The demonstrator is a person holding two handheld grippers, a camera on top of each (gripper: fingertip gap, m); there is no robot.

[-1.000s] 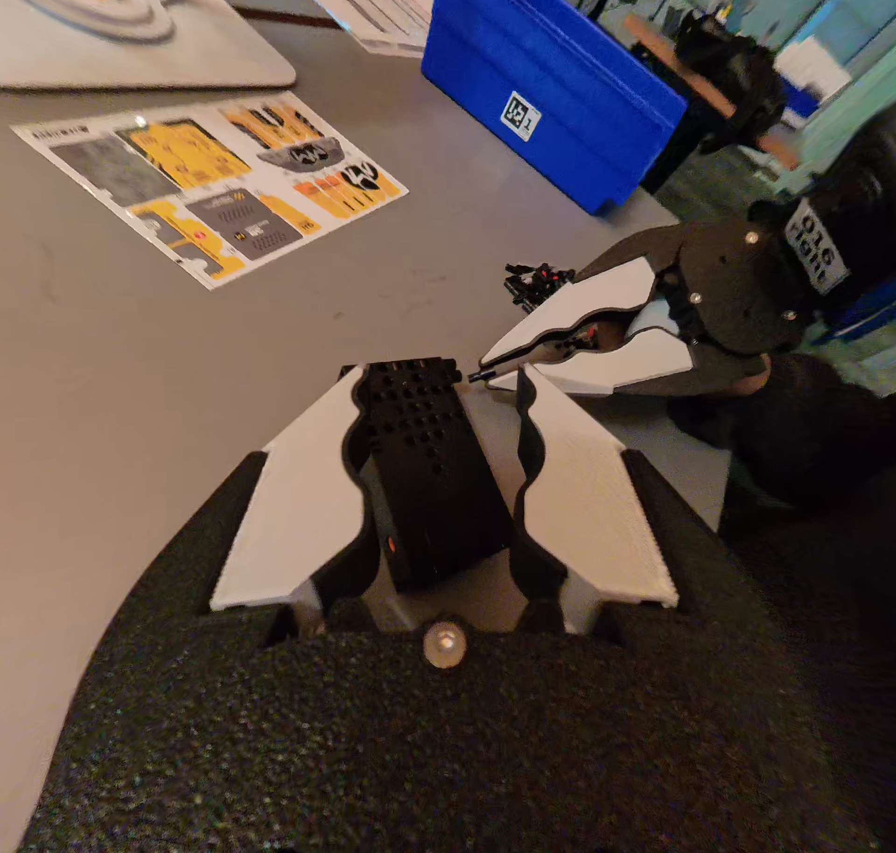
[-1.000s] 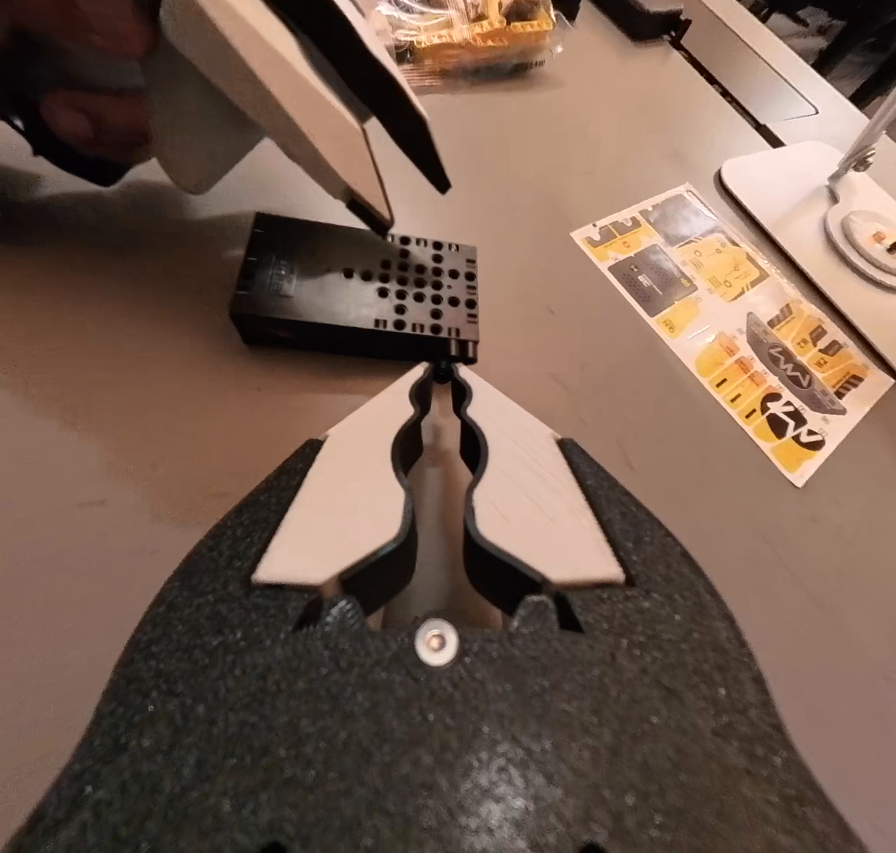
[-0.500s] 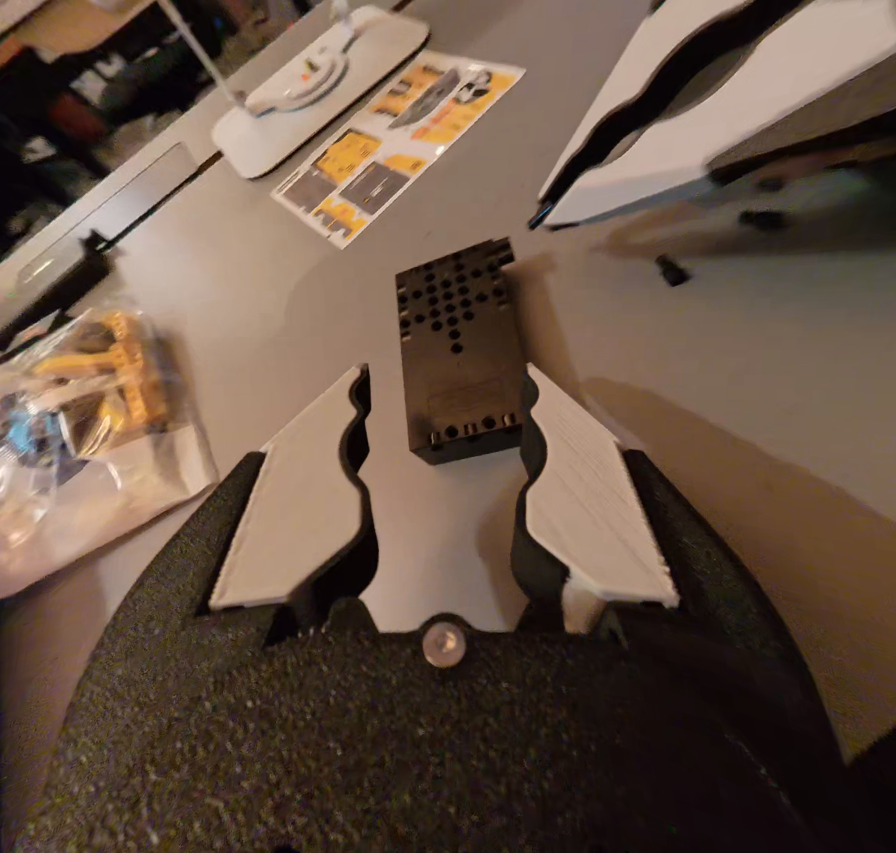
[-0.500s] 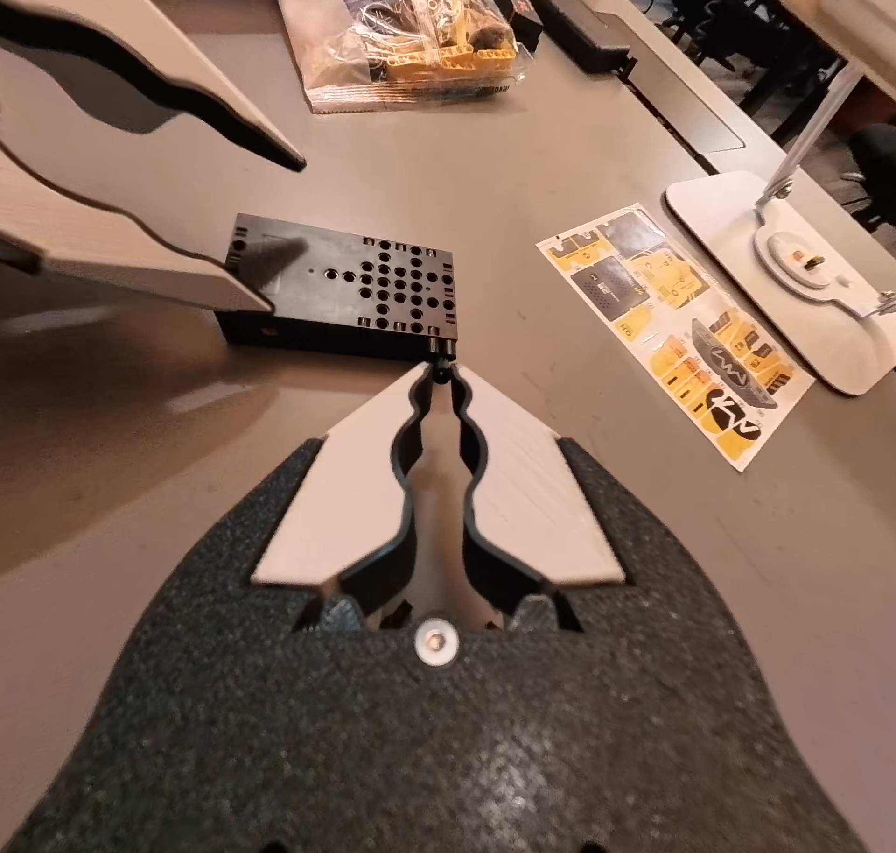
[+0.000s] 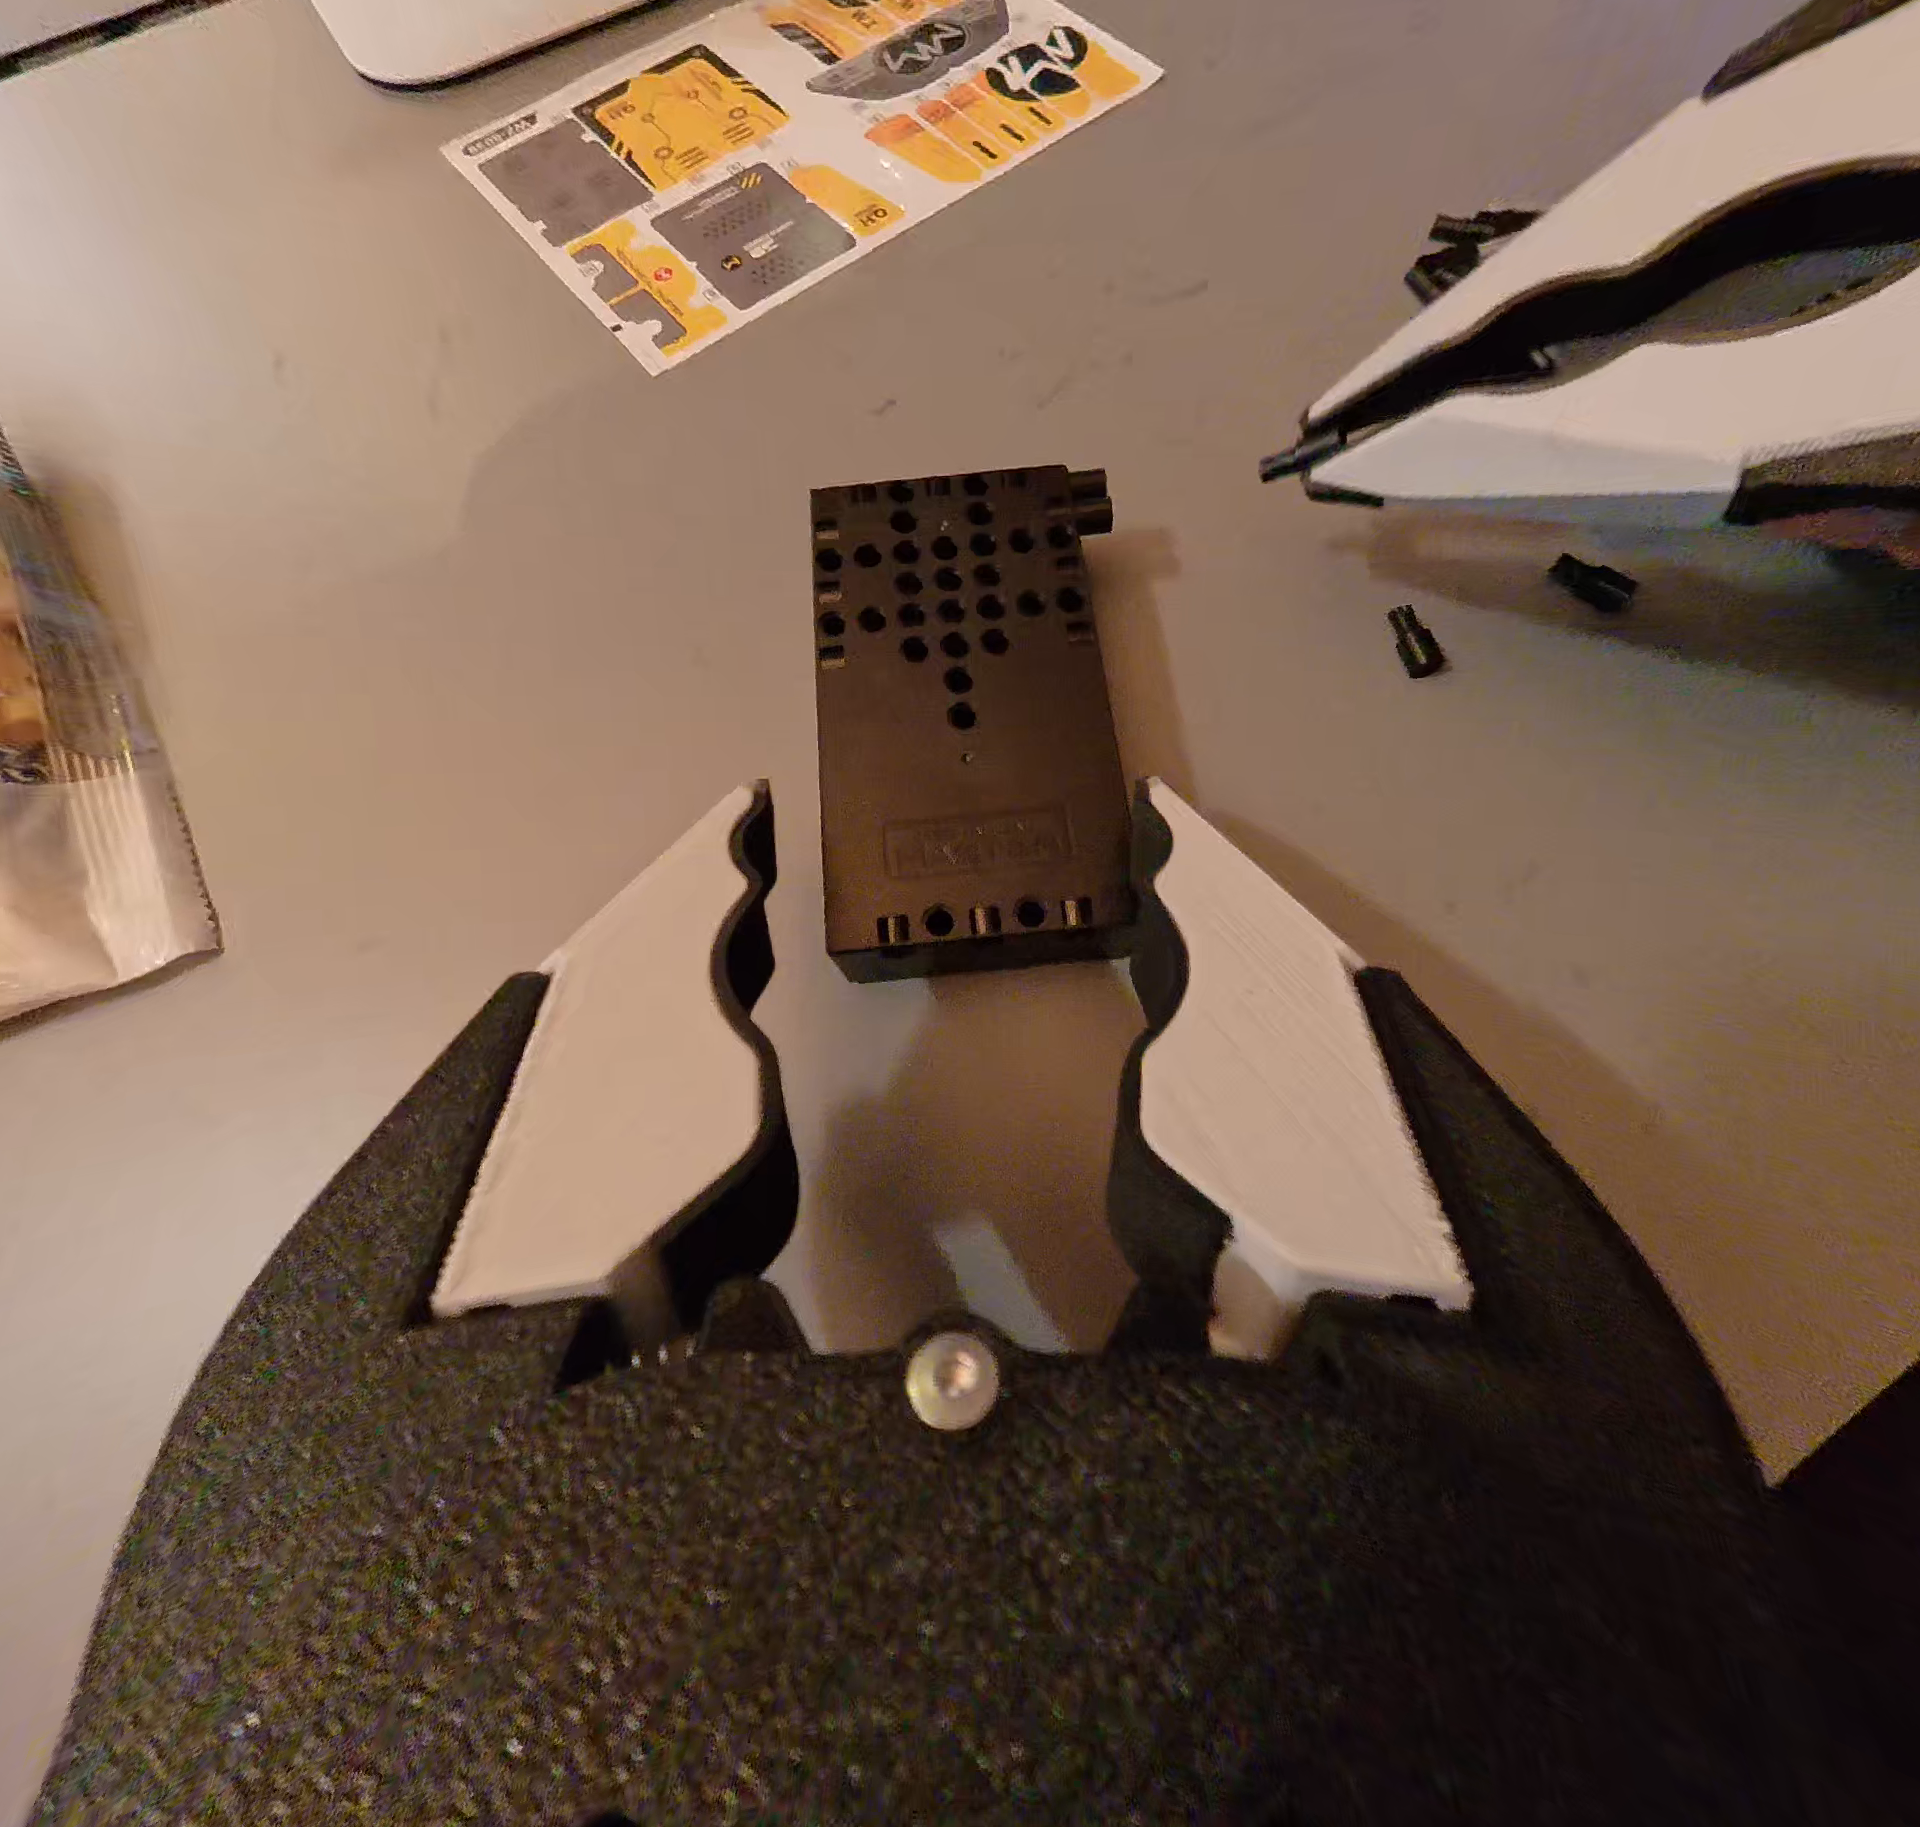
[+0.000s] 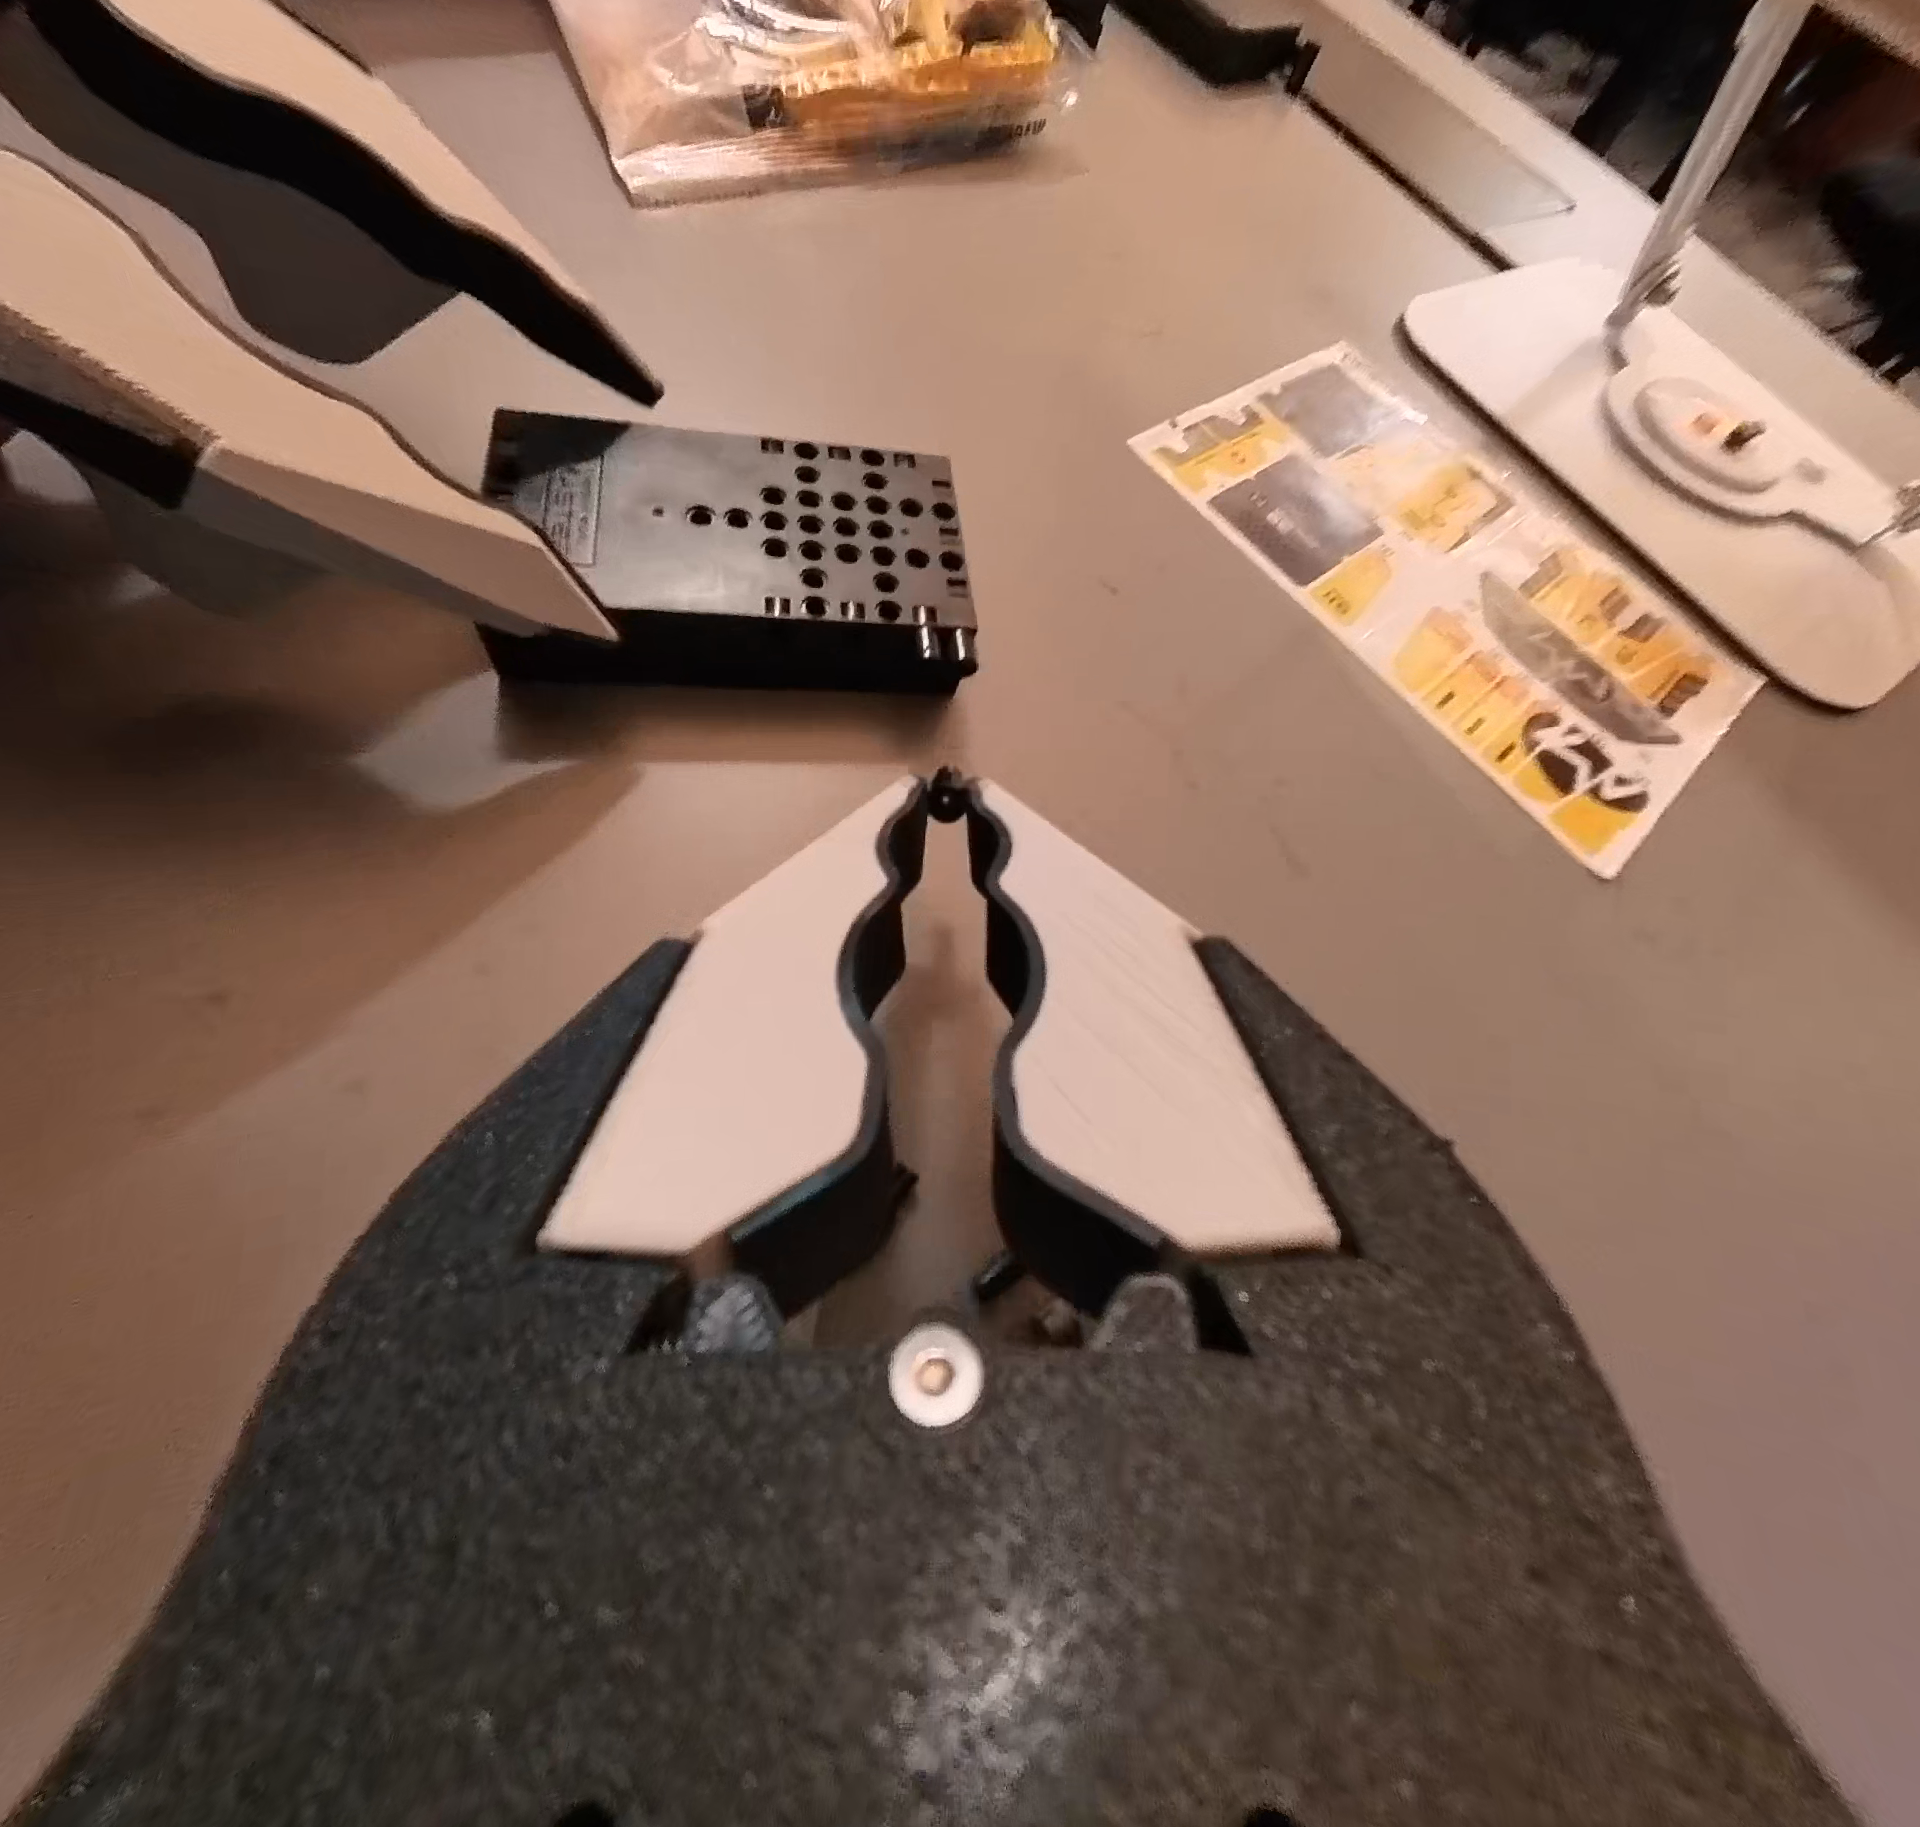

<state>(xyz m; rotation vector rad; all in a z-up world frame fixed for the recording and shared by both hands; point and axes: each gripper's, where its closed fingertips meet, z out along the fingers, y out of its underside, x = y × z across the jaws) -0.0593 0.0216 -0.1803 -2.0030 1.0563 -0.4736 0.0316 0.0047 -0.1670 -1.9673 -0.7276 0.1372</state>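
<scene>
Black housing (image 5: 966,738), flat and pierced with round holes, lay on the grey bench (image 5: 416,582) at the centre of the left wrist frame, and my left tool (image 5: 956,801) stood wide open with a finger on either side of its near end, neither one clearly touching it; that straddle would let me pin the block from both flanks. My right tool (image 6: 943,790) was nearly closed, its tips pinching a small black pin (image 6: 943,801) just short of the housing's lower right corner, where two like pins (image 6: 945,647) already sat in the side wall. Holding the pin by its very end left its length free.

Two loose black pins (image 5: 1415,641) lay at the right of the left wrist frame, under my right tool. A yellow and grey sticker sheet (image 5: 800,146) lay at the upper middle, apart from the housing, with a white lamp base (image 6: 1662,489) beside it. A clear bag of yellow parts (image 6: 831,52) sat at the top of the right wrist frame. Nothing lay between the pin and the housing
</scene>
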